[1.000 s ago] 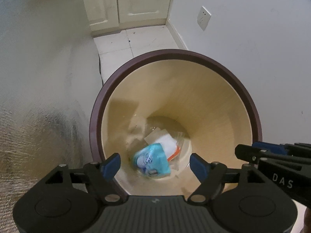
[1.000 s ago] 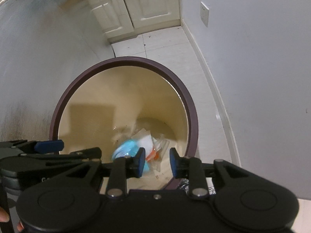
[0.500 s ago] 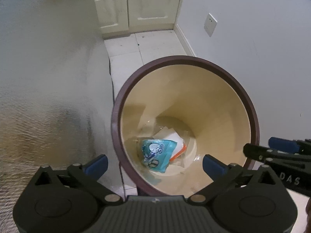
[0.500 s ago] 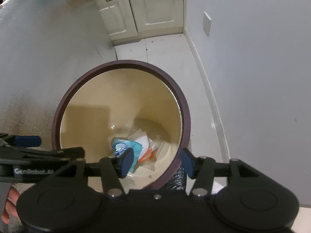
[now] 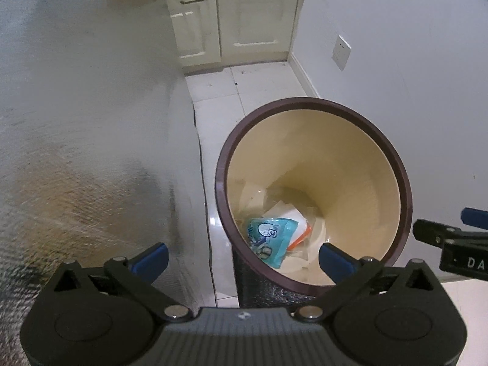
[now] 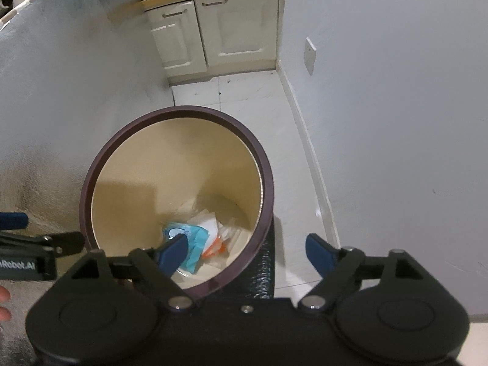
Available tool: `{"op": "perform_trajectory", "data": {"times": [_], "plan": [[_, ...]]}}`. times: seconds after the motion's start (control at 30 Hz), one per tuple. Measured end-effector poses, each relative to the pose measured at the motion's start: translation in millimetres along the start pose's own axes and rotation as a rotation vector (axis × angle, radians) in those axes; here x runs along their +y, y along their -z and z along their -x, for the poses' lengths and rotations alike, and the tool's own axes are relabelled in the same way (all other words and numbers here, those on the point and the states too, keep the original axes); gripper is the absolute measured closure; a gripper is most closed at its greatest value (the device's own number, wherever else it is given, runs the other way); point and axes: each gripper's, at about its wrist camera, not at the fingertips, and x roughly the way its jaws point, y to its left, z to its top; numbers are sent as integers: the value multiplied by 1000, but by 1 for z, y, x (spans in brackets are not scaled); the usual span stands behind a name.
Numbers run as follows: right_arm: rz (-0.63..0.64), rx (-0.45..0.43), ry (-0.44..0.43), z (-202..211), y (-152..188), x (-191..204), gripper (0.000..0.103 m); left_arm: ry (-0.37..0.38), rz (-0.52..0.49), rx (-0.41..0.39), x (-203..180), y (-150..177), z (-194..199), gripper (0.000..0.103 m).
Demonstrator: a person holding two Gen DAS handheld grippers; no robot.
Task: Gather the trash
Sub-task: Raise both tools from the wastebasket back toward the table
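A round bin with a dark brown rim (image 5: 305,101) (image 6: 183,110) and cream inside stands on the tiled floor. At its bottom lie a blue wrapper (image 5: 271,238) (image 6: 195,239), white paper (image 5: 289,213) (image 6: 209,222) and an orange scrap (image 5: 300,236) (image 6: 213,248). My left gripper (image 5: 242,259) hangs open above the bin's near left rim, nothing between its fingers. My right gripper (image 6: 245,253) is above the bin's near right rim; its jaws are opening and hold nothing. Each view catches the other gripper at its edge: the right (image 5: 451,238), the left (image 6: 30,250).
Cream cabinet doors (image 5: 238,21) (image 6: 213,27) close the far end of a narrow tiled floor (image 5: 219,91). A silvery textured panel (image 5: 76,122) runs along the left, a white wall with a socket (image 5: 341,52) along the right. Fingertips of a hand (image 6: 3,302) show at the left edge.
Both grippers have lifted and drawn back from the bin, which now looks smaller and lower. The left jaws spread to full width; the right jaws went from nearly closed to wide. The trash stays inside.
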Motion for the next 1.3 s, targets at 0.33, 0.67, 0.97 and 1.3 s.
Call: {"op": "perform_trajectory", "data": {"times": [0.33, 0.67, 0.97, 1.3], "plan": [[-12, -48, 27, 26, 17, -8, 0, -5, -19, -40, -3, 18, 24, 0], [-35, -108, 67, 67, 37, -18, 0, 36, -18, -115, -8, 32, 66, 0], [-57, -178, 100, 116, 47, -17, 0, 71, -32, -197, -12, 43, 115, 0], [-46, -300, 118, 182, 56, -10, 0, 75, -41, -329, -1, 58, 172, 0]]}}
